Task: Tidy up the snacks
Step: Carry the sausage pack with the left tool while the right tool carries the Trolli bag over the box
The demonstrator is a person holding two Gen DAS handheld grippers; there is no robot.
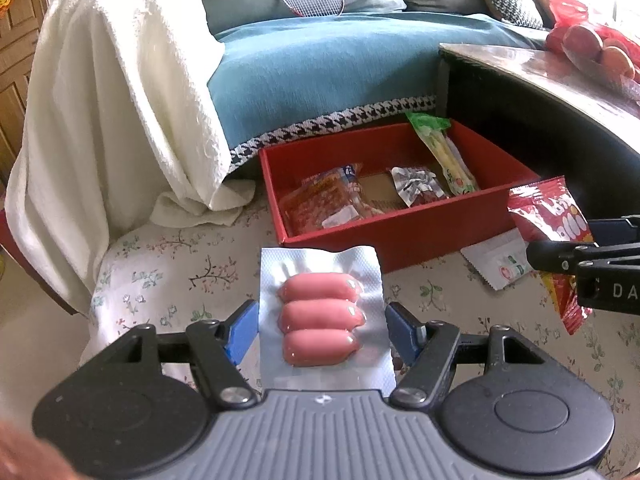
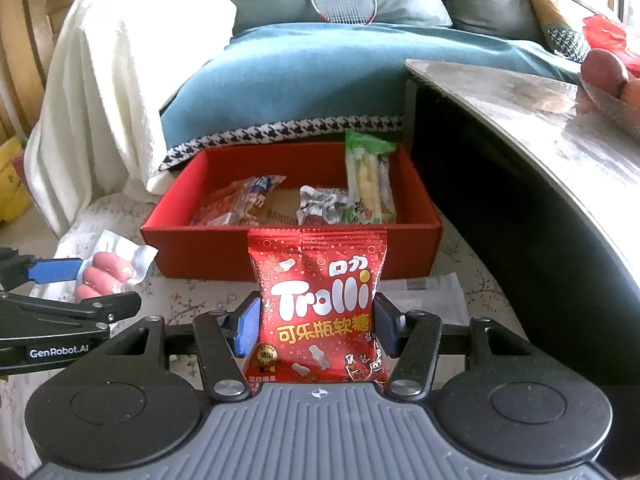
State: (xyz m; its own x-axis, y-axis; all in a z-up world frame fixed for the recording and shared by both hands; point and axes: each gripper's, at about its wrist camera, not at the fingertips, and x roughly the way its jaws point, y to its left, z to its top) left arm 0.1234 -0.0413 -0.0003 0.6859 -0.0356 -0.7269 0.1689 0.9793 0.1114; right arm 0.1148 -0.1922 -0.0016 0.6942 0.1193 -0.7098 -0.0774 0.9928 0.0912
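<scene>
My left gripper point(image 1: 322, 320) is shut on a clear pack of three pink sausages point(image 1: 320, 320), held above the floral cloth just in front of the red box point(image 1: 400, 232). My right gripper point(image 2: 316, 320) is shut on a red Trolli gummy bag point(image 2: 320, 304), upright before the red box point(image 2: 224, 256). The box holds an orange-red snack pack point(image 1: 320, 200), a silver pack point(image 1: 416, 188) and a green-topped pack point(image 1: 444, 152). The sausage pack also shows in the right wrist view point(image 2: 108, 276), and the Trolli bag in the left wrist view point(image 1: 552, 224).
A white flat packet point(image 1: 500, 264) lies on the floral cloth point(image 1: 168, 264) right of the box. A dark table with a marble top point(image 2: 540, 128) stands close on the right, with fruit point(image 1: 580, 44) on it. A sofa with a blue cover point(image 1: 320, 64) and a white towel point(image 1: 112, 112) is behind.
</scene>
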